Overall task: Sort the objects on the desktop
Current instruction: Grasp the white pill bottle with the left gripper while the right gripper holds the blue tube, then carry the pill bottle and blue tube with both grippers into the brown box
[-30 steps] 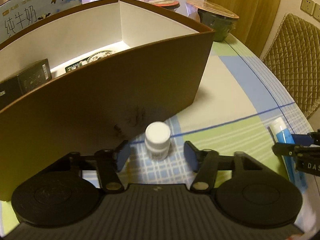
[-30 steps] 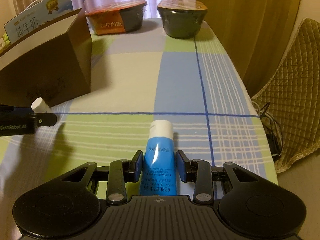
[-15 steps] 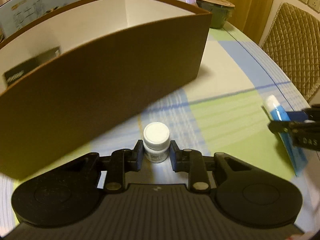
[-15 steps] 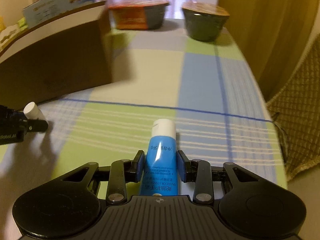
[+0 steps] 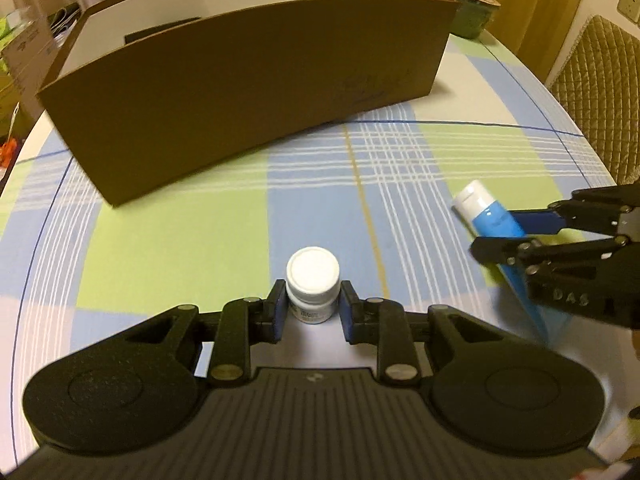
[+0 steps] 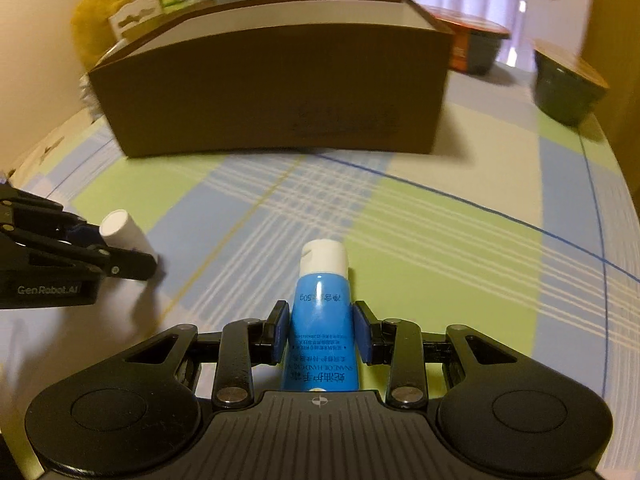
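The left gripper (image 5: pixel 313 312) is clamped on a small white-capped bottle (image 5: pixel 313 286) between its pads, the right gripper (image 6: pixel 321 330) pinches a blue tube (image 6: pixel 322 320) pointing forward, and the brown cardboard box (image 5: pixel 256 80) stands ahead of both on the plaid tablecloth (image 5: pixel 400 168).

Ahead of me, the brown box (image 5: pixel 248 80) walls off the far side; bare tablecloth (image 6: pixel 440 240) lies between it and both grippers. Bowls (image 6: pixel 568 88) crowd far right.

Dim warm indoor light, fisheye-bent edges, motion blur in right view.
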{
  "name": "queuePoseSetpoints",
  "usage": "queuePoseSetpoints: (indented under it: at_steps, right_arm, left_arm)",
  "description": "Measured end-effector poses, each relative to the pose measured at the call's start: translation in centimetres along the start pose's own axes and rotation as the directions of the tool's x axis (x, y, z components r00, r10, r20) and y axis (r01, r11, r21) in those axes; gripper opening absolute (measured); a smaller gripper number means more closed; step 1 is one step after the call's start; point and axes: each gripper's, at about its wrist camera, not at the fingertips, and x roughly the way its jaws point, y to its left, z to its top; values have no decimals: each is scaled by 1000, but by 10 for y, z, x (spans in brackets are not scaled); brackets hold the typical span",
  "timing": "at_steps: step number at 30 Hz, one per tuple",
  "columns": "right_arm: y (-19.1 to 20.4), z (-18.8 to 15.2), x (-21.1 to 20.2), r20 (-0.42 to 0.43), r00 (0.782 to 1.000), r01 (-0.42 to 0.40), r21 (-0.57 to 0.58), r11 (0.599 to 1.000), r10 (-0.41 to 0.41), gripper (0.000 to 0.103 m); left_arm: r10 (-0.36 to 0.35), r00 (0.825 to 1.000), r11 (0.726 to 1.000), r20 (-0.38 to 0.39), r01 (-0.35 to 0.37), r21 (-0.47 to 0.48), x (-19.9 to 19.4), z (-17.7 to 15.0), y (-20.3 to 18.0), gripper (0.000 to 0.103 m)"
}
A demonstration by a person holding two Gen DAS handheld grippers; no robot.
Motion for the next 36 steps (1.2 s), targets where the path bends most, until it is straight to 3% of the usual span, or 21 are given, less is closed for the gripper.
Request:
queuePoseSetpoints:
  at_steps: [15, 22, 29, 36]
  right_arm:
    - [4, 5, 5, -9, 999, 35, -7, 999, -35, 40]
    - [4, 5, 5, -15, 999, 30, -25, 999, -31, 30]
    - [6, 4, 3, -30, 999, 23, -27, 999, -24, 29]
    - [3, 7, -4, -35, 999, -35, 52, 998, 37, 28]
  left_arm:
    - [28, 999, 999, 41, -27, -21, 0, -1, 0, 24]
    - [2, 999, 1000, 45, -2, -4, -2, -4, 0, 23]
    - [-5, 998, 1000, 57, 5, 7, -10, -6, 2, 23]
    - [-21, 996, 1000, 89, 21, -3, -27, -1, 9, 23]
